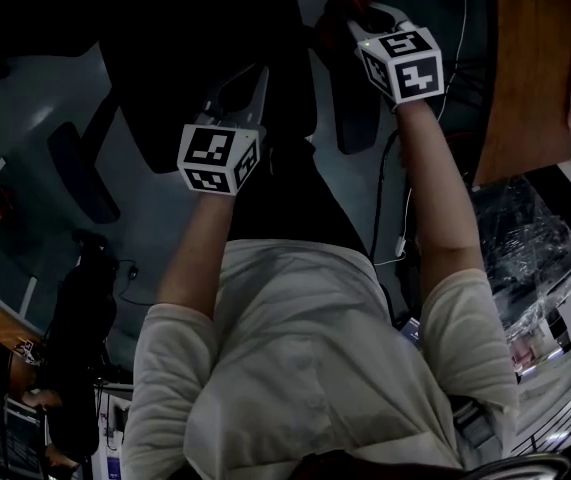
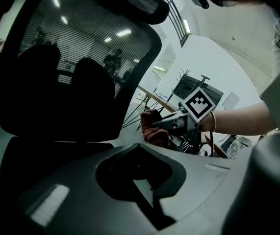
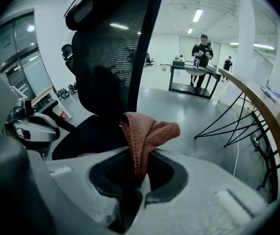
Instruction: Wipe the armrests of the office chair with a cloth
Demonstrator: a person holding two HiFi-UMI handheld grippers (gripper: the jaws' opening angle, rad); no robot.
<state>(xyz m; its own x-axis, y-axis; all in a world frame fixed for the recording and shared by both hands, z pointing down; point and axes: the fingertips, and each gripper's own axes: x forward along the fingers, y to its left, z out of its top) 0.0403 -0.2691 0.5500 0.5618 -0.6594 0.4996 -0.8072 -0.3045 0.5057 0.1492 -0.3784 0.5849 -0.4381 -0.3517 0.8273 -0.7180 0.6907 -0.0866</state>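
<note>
The right gripper (image 3: 135, 180) is clamped on a reddish cloth (image 3: 147, 131), which bunches up out of its jaws in front of the black mesh office chair (image 3: 113, 48). Seen from above, it sits just by the chair's armrest (image 1: 357, 113); I can't tell whether the cloth touches it. The left gripper (image 2: 147, 192) hangs close to the chair, jaws together on nothing

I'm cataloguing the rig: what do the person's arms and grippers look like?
The left gripper and right gripper are grey moulded plastic, each carrying a white cube with black square markers. The person wears a pale shirt with short sleeves.
</note>
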